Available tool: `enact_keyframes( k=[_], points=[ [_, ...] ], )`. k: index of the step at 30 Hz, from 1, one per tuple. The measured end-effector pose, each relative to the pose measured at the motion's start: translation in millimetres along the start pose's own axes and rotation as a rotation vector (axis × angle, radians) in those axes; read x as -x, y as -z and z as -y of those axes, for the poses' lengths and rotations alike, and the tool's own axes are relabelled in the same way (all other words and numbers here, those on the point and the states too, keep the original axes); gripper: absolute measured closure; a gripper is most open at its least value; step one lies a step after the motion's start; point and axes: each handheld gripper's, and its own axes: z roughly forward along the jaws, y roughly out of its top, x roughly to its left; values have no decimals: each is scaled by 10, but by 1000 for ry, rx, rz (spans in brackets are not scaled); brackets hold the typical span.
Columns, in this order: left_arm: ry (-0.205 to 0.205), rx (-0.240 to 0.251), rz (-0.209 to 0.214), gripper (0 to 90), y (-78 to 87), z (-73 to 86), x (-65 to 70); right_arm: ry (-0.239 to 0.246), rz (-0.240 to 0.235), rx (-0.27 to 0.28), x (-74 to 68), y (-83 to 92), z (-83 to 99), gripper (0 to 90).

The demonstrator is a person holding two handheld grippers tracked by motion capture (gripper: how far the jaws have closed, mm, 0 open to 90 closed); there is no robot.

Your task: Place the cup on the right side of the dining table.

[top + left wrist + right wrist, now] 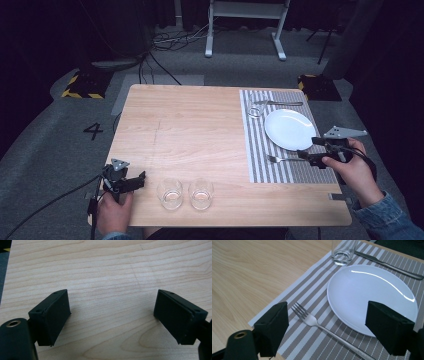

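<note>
care with the approach was what the step called for, as i judged it: the right hand-held gripper point(306, 154) had its jaws spread wide apart over the slim silver metal fork point(324, 328), gripping nothing, so either it was about to pick the fork up or it had just let go of it. if the fork was to be picked up, the jaws would do well to come down square across the thin handle, one on each side, and close low enough to catch the flat metal without scraping the grey-and-white striped woven placemat point(312, 290) or knocking the round white ceramic plate point(372, 295) just beside it.

in the right gripper view the fork lay flat on the placemat between the two black jaws, its tines pointing away and toward the left jaw, its handle running back under the gap toward the right jaw. the plate's rim sat just beside the handle, apart from it as far as i could tell. beyond the plate stood a clear drinking glass point(343, 252) and a silver table knife point(392, 266).

from the high view the left hand-held gripper point(131, 183) hung over the near left corner of the pale wooden bench point(190, 130), jaws wide apart and empty, with two short clear glass tumblers point(186, 194) standing near it to its right.
</note>
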Motion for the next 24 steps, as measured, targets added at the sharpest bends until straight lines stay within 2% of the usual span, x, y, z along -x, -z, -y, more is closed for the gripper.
enact_keyframes(
  k=[10,24],
  points=[
    [0,0,0,138,0,0,0,13,-12,-41,-56,77,284,188],
    [0,0,0,138,0,0,0,-14,-43,-71,-158,-10,663,187]
  ],
)
